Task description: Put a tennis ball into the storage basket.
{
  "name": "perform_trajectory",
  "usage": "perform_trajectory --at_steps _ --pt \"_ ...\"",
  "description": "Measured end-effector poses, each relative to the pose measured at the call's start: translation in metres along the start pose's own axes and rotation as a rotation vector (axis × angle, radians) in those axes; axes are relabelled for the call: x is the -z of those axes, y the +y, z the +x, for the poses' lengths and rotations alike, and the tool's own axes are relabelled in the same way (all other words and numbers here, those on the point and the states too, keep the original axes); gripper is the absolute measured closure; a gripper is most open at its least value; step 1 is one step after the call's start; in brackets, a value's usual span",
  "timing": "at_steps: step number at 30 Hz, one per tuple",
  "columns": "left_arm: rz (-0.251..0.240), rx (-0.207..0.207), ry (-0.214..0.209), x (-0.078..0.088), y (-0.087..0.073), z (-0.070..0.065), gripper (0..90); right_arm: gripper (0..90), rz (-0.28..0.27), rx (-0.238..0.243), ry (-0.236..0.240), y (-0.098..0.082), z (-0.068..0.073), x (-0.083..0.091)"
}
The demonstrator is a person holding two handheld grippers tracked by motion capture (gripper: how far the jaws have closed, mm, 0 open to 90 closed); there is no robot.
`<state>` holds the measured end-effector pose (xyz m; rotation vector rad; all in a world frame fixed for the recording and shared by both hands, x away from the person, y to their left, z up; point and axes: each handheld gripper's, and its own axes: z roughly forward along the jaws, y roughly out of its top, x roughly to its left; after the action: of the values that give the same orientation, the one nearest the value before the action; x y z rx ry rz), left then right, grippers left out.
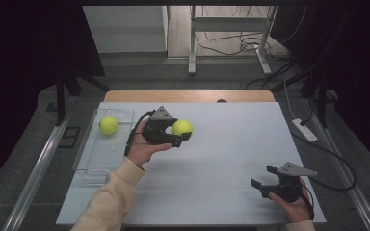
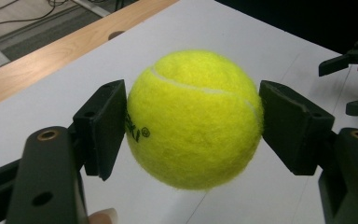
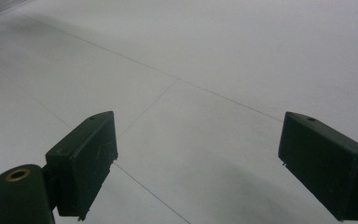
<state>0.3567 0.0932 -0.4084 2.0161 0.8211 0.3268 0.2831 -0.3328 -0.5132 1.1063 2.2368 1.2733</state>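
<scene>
The left tongs (image 1: 182,136) clamp a tennis ball (image 1: 181,127) above the tabletop (image 1: 221,159); the clear tray (image 1: 94,161) lies just left. The right tongs (image 1: 265,175) rest wide open, empty.

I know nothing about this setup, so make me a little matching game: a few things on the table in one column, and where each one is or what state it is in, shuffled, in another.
Things:
1. left hand-held gripper
2. right hand-held gripper
3. tennis ball
4. clear tray

Place or state:
A. lies inside the tray
B. jaws apart, nothing between them
C. sits at the table's left edge
D. closed on a second tennis ball

Pairs: 1-D, 2-B, 3-A, 4-C
</scene>
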Motion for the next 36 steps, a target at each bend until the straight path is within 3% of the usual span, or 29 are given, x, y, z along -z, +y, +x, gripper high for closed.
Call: perform_trajectory --at_steps 26,36 --pt "-0.028 0.027 0.059 0.026 -0.005 0.019 27.8 11.8 -0.001 0.002 -0.001 0.000 0.000 0.000" --pt "-0.017 0.030 0.082 0.031 -0.011 0.025 27.8 11.7 0.000 0.003 -0.001 0.000 0.000 0.000"
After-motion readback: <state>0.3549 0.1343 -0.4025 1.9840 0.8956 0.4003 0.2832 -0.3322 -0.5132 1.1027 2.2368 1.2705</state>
